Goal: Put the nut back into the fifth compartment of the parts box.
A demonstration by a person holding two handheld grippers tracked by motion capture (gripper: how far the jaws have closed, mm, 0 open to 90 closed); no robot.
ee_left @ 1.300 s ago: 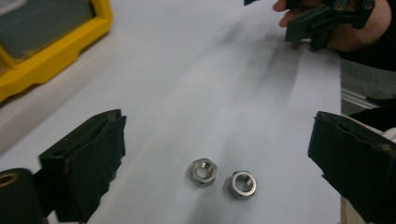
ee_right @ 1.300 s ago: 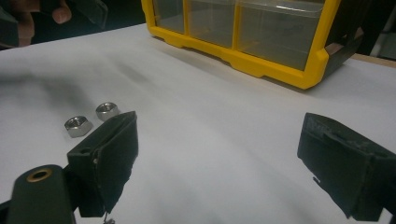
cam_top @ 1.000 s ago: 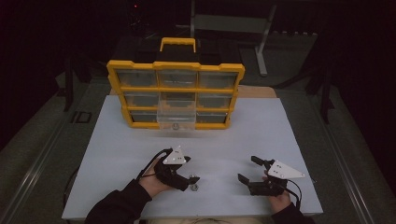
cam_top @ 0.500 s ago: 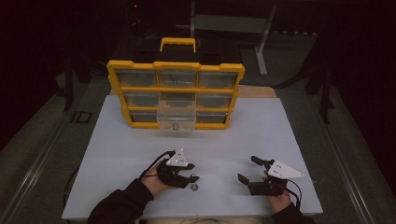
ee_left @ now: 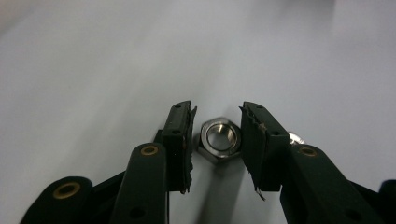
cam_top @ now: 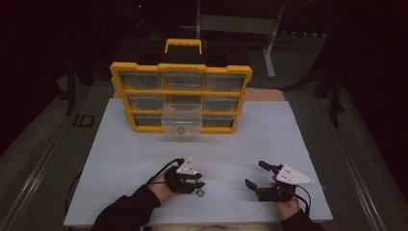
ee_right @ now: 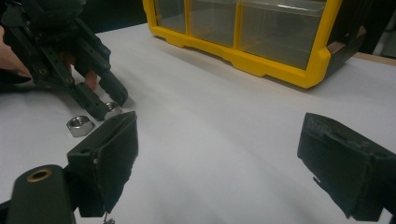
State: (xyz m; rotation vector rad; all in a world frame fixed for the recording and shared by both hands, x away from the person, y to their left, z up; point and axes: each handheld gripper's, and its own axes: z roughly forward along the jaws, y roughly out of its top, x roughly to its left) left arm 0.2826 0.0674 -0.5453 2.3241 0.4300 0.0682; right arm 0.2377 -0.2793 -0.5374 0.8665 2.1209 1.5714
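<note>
On the white table top (cam_top: 144, 154), the left gripper (cam_top: 195, 184) sits at the near edge, well in front of the yellow parts organizer (cam_top: 180, 98). In the left gripper view its two black jaws stand parted a little wider than a steel hex nut (ee_left: 218, 138) that lies flat on the table between them; a thin gap shows on the left side of the nut, while on the right side I cannot tell whether the pad touches it. So the left gripper (ee_left: 218, 116) is partly open around the nut and does not clamp it. A second hex nut (ee_left: 296, 138) peeks out just behind the right-hand jaw.

The right gripper view shows two nuts by the left gripper's tips (ee_right: 107, 100): one hex nut (ee_right: 80, 126) lies free just beside the jaws, and the other (ee_right: 112, 108) sits at the jaw tips.

The right gripper (cam_top: 255, 175) rests on the table to the right of the left one, well apart from it and from both nuts. Its jaws are spread wide with only bare table between them (ee_right: 219, 154).

The organizer stands upright at the far side of the table, with a yellow handle (cam_top: 183, 44) on top and clear drawers. One clear drawer (cam_top: 180, 124) in its bottom row is pulled out towards the person. No brand, label or writing is readable on anything.
</note>
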